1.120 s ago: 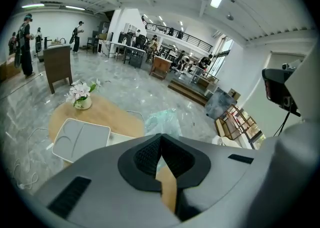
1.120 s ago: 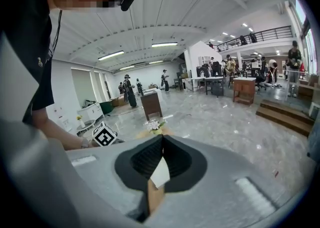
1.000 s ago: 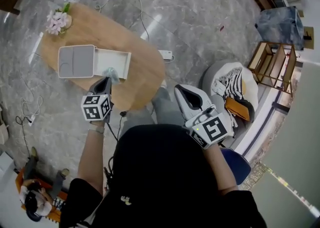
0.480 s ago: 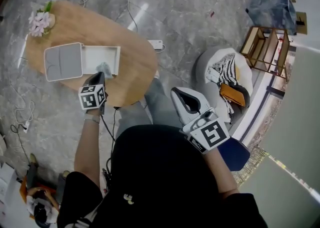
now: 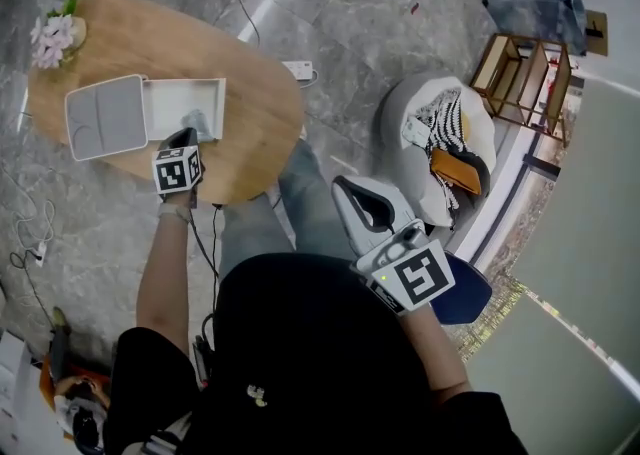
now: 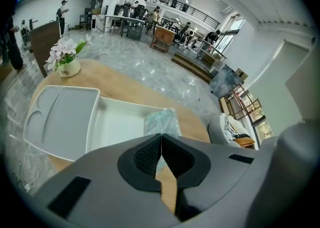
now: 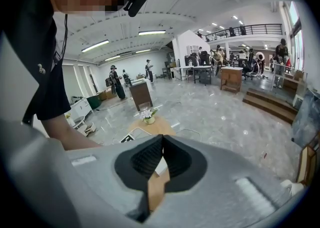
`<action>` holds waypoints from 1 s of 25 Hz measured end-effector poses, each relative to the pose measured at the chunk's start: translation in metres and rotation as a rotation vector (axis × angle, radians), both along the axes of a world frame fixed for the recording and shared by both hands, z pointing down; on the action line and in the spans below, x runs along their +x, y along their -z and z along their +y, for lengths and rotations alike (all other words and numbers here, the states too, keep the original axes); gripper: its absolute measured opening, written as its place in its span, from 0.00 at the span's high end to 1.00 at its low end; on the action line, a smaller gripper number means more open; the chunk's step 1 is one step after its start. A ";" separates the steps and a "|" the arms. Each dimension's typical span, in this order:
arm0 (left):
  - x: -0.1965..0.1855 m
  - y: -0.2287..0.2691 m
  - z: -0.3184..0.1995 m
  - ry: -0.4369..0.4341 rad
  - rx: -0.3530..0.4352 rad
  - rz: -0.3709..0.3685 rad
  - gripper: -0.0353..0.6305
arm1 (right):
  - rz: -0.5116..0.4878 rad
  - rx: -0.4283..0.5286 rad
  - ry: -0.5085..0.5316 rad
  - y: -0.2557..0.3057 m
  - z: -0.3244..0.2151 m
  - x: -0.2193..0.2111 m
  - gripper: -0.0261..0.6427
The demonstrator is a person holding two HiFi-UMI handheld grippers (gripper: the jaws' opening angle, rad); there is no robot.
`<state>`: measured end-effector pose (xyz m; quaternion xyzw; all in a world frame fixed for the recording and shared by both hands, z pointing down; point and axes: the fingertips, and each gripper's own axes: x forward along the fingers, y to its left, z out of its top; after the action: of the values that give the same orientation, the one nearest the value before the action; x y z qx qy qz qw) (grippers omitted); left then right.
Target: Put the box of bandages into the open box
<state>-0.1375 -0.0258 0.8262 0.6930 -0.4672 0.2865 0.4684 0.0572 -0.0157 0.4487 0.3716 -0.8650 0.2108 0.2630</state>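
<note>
Apparently the task is done: the box of bandages (image 6: 161,121) lies inside the open box (image 6: 117,124) on the table (image 5: 255,113). The left gripper (image 5: 184,136) hovers just beside it, jaws pressed together, holding nothing. The right gripper (image 5: 347,190), well apart, is likewise closed and empty.

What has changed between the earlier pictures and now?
Only the head camera swung, so the oval wooden table sits further left in view. Nothing was taken or released. The left gripper stays shut and empty by the white open box; the pale-green bandage packet still lies inside. The right gripper is unchanged, shut.
</note>
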 end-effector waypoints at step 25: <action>-0.008 -0.091 -0.012 0.023 -0.109 -0.090 0.90 | 0.059 -0.098 -0.027 -0.050 0.019 0.007 0.96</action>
<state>-0.1460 -0.0380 0.9173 0.6475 -0.4794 0.3368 0.4873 0.0647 0.0032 0.4991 0.3758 -0.8406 0.2455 0.3033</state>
